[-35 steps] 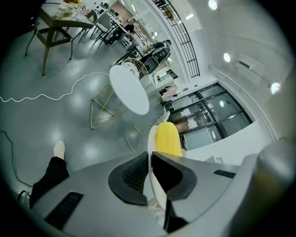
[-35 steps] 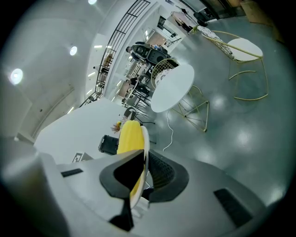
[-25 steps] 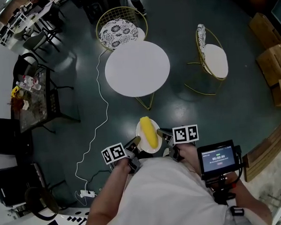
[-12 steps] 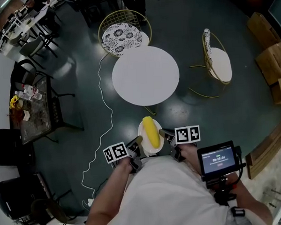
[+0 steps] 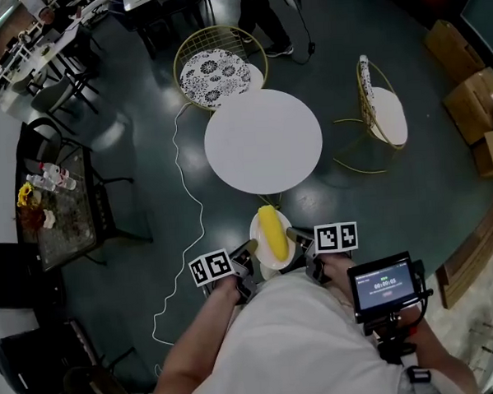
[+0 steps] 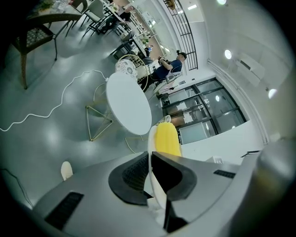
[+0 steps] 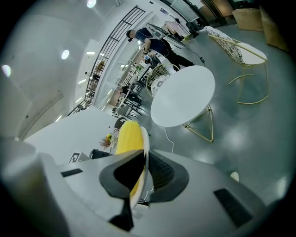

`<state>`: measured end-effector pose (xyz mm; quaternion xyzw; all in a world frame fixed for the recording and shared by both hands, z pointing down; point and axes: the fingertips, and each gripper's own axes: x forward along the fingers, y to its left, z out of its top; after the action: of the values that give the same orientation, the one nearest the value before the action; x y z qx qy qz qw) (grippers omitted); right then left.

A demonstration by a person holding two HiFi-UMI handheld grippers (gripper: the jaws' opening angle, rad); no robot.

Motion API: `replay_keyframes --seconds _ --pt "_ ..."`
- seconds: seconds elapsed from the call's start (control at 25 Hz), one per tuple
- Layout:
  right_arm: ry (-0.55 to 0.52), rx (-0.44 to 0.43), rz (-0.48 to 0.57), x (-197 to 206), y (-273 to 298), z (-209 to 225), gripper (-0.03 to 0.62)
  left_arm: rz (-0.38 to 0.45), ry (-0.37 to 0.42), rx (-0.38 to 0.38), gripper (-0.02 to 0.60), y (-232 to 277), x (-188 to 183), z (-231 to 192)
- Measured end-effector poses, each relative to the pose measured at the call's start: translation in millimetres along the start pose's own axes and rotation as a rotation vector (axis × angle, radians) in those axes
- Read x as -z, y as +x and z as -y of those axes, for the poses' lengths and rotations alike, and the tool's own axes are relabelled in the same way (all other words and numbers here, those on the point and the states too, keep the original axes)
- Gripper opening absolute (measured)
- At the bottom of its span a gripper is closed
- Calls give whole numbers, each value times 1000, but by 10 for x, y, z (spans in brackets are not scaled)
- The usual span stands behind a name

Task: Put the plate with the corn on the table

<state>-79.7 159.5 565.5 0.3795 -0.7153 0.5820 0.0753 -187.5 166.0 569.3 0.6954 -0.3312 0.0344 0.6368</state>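
Observation:
A white plate carries a yellow corn cob and hangs above the floor just short of the round white table. My left gripper is shut on the plate's left rim and my right gripper is shut on its right rim. In the left gripper view the plate stands edge-on between the jaws with the corn beyond and the table ahead. The right gripper view shows the plate's rim pinched, the corn at its left, and the table in front.
Two gold wire chairs flank the table, one at the far side and one at the right. A white cable snakes over the dark floor at left. A dark side table stands far left; cardboard boxes lie at right.
The table has come nearer to me and the plate. Both grippers still hold the plate with the corn in the same way.

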Motion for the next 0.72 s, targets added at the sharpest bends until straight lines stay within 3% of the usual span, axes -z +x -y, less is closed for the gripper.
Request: replay_keyframes --seconds 0.36,0.72 --pt "18 15 19 -153 54 66 41 -7 2 13 29 124 -146 3" --pt "16 -13 -7 -721 337 109 41 12 2 -15 29 382 -685 40"
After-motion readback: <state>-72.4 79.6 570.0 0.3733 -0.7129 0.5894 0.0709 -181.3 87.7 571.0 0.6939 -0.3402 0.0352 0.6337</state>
